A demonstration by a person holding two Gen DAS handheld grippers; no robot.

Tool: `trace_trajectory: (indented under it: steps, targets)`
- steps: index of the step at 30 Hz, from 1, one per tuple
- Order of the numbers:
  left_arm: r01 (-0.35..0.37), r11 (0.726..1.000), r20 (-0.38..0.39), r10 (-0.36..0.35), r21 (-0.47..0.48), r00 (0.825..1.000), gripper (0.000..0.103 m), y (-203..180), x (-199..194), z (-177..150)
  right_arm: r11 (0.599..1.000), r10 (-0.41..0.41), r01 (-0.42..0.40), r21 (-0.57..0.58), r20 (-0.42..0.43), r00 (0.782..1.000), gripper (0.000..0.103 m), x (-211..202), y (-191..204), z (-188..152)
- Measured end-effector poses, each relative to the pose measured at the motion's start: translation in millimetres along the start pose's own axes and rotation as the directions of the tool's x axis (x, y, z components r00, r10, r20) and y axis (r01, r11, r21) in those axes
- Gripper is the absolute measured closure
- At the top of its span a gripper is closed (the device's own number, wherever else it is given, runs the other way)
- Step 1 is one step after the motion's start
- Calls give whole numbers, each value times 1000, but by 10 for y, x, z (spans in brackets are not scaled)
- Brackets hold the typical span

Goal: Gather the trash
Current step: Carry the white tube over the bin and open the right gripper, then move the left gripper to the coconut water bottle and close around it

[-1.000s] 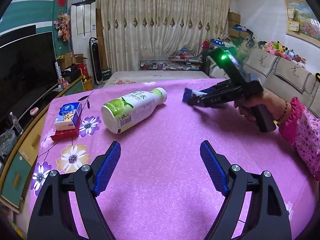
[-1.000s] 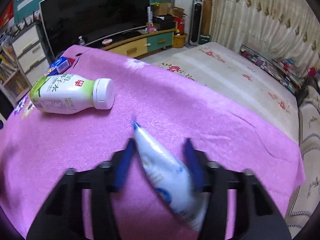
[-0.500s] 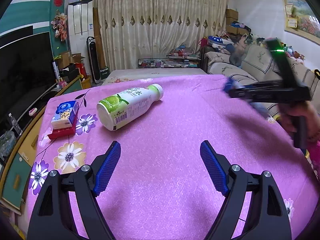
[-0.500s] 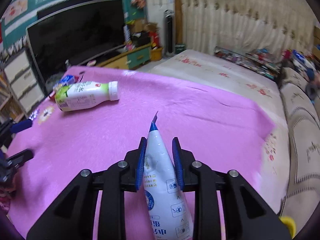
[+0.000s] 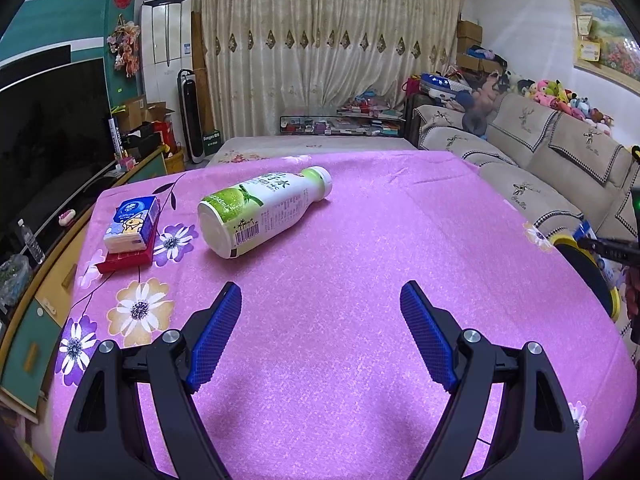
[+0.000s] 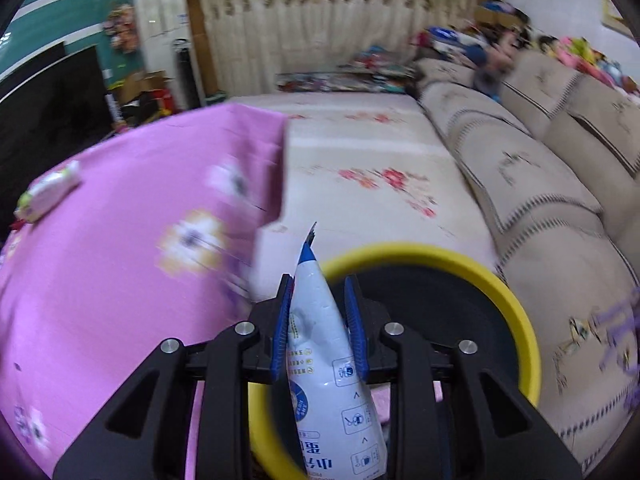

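Note:
My right gripper [image 6: 318, 312] is shut on a white-and-blue snack wrapper [image 6: 324, 344] and holds it over the yellow-rimmed black bin [image 6: 516, 312] beside the table. In the left wrist view the bin [image 5: 588, 276] and the right gripper [image 5: 608, 246] show at the far right edge. A white-and-green plastic bottle [image 5: 260, 212] lies on its side on the pink tablecloth [image 5: 360, 260]. My left gripper [image 5: 320, 336] is open and empty, low over the cloth, short of the bottle.
A tissue pack [image 5: 132, 228] on a red box [image 5: 128, 258] lies at the table's left. A beige sofa [image 5: 540, 160] runs along the right. A TV [image 5: 48, 128] and cabinet stand at the left. A floral mat [image 6: 360, 160] covers the floor beyond the table.
My right gripper has swung with the wrapper from over the table to the right, past the table's edge and over the bin. My left gripper has barely moved.

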State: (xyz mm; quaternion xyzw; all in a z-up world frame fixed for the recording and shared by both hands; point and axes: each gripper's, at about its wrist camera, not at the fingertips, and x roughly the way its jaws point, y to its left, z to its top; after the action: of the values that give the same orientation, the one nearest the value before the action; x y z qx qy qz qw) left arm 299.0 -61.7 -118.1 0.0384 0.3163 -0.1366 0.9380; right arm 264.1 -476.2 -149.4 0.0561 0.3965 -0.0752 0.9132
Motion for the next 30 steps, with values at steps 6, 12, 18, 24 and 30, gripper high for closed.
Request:
trace_trajectory:
  steps: [6, 12, 18, 24, 30]
  targets:
    - [3, 1000, -3, -3, 5, 1000, 22, -1, 11, -4, 995, -73, 71, 68, 27, 997, 51, -65, -164, -198]
    - [12, 1000, -3, -12, -11, 1000, 22, 35, -5, 22, 996, -75, 71, 58, 67, 995, 45, -197, -17, -281]
    - [57, 998, -49, -58, -20, 997, 22, 105, 10, 227, 998, -22, 16, 56, 116, 993, 43, -290, 116, -186]
    - [50, 993, -63, -44, 104, 997, 22, 158, 201, 657, 999, -1, -5, 40, 150, 989, 39, -405, 223, -125]
    - [92, 971, -126, -65, 222, 990, 22, 285, 696, 997, 996, -6, -9, 90, 158, 987, 37, -453, 138, -168]
